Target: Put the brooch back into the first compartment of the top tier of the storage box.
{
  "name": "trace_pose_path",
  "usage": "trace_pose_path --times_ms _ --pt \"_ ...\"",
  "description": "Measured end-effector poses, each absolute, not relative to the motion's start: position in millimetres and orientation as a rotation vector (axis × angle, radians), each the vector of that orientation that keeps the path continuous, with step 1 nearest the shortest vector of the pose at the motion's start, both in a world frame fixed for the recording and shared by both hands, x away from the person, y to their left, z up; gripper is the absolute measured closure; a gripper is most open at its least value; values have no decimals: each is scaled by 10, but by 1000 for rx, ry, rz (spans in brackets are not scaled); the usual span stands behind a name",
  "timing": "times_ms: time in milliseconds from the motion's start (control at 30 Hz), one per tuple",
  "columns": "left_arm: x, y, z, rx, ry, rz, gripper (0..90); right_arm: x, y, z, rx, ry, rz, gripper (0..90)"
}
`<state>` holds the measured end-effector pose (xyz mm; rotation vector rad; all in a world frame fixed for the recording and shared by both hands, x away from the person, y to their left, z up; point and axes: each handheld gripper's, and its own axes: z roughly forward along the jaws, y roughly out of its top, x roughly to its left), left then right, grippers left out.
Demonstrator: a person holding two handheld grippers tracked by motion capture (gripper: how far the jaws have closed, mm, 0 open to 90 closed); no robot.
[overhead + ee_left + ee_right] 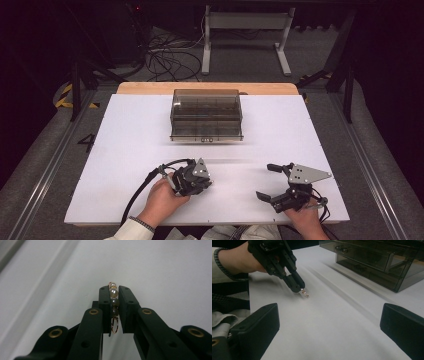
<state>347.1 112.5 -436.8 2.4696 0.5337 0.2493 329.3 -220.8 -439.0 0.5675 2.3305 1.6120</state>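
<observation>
A small piece of jewellery, a row of pearl beads on gold wire, is pinched between the jaws of my left gripper. In the high view the left gripper is low over the white table, left of centre near the front. Seen from the right gripper view, the beads stick out of its tip just above the surface. My right gripper is at the front right, jaws wide apart with nothing between them. A smoky transparent drawer box stands at the back centre.
The white table sheet has a shallow crease running across its middle. The box's drawers look shut. Behind the table are cables and a desk frame on the floor.
</observation>
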Motion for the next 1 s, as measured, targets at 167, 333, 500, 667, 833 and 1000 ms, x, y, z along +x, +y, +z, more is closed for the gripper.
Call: trace_pose_path --times_ms 167,333,500,667,833,1000 --pt "3465 1136 -4347 2451 532 249 819 3292 -2208 -4389 566 2331 1612 29" --pt "3455 1188 -4274 2405 538 242 819 3291 -2210 -4388 566 2330 1611 29" --pt "3452 1268 -4193 2310 544 221 819 3289 -2210 -4387 563 2330 1612 29" --pt "3439 1313 -4139 2257 542 218 819 3290 -2210 -4387 564 2331 1612 29" --pt "3439 1381 -4083 2179 558 203 819 3290 -2211 -4387 563 2331 1611 29" --pt "3451 1466 -4043 2103 576 190 819 3290 -2211 -4387 562 2331 1612 29"
